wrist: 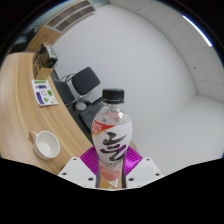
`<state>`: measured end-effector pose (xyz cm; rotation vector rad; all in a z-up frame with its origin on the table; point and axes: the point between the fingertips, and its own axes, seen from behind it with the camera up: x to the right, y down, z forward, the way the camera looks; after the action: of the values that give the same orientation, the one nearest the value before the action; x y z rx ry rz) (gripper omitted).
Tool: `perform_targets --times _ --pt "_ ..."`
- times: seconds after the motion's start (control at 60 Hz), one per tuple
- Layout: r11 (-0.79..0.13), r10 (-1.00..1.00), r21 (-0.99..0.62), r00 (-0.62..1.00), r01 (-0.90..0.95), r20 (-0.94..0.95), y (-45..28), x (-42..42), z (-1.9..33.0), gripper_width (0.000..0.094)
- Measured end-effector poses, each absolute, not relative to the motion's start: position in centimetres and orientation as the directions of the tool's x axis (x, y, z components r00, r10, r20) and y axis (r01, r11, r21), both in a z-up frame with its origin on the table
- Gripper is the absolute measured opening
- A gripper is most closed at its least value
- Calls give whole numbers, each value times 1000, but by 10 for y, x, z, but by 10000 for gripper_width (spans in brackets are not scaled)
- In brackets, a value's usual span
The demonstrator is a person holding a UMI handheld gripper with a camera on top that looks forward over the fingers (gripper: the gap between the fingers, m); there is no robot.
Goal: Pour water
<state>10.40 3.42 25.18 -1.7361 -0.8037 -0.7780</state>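
Bottle: a clear plastic bottle with a black screw cap and a white-and-pink label bearing dark brush lettering [112, 135], upright between the claw's fingers, seemingly lifted above the table.
Claw: the claw [112, 168] is closed down to the bottle's width, both magenta pads [93, 160] pressed against the lower body; it has hold of the bottle and nothing else.
Cup: a small white round cup [46, 144], open side up, sits on the table to the left of the bottle and below it, well apart.
Table: a light wooden table [25, 95] runs away behind and left of the bottle.
Card: a small white card with blue and green print [43, 94] lies on the table beyond the cup, further from the bottle.
Chair: a dark office chair [82, 82] stands behind the bottle, past the table's edge.
Step in hand: judged to be carrying the bottle toward the cup before tipping.
Doing it well: the cap looks on, so nothing can flow until it is off; keep the grip firm and low, bring the neck over the cup's mouth, then tilt slowly toward the cup.
Risk: a thin bottle may squash or slip if tipped quickly.
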Motion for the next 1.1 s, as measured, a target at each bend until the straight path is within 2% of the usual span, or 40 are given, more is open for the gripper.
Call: perform_targets --times 0.083,0.217,0.417,0.567,0.733,0.867,1.05,1.1 --pt "-214 137 -737 767 641 627 31 100 263 286" --pt "-228 135 -913 939 340 316 30 116 238 285" --pt "-319 141 -943 989 96 53 54 131 152 285" --pt "-362 150 -931 988 37 -19 56 142 105 287" --pt "-407 162 -913 985 14 -57 60 143 65 290" --pt "-378 158 -926 985 0 -65 59 145 65 308" --pt "-382 161 -924 986 30 -34 56 144 64 513" --pt "-414 163 -910 986 27 -45 53 143 57 647"
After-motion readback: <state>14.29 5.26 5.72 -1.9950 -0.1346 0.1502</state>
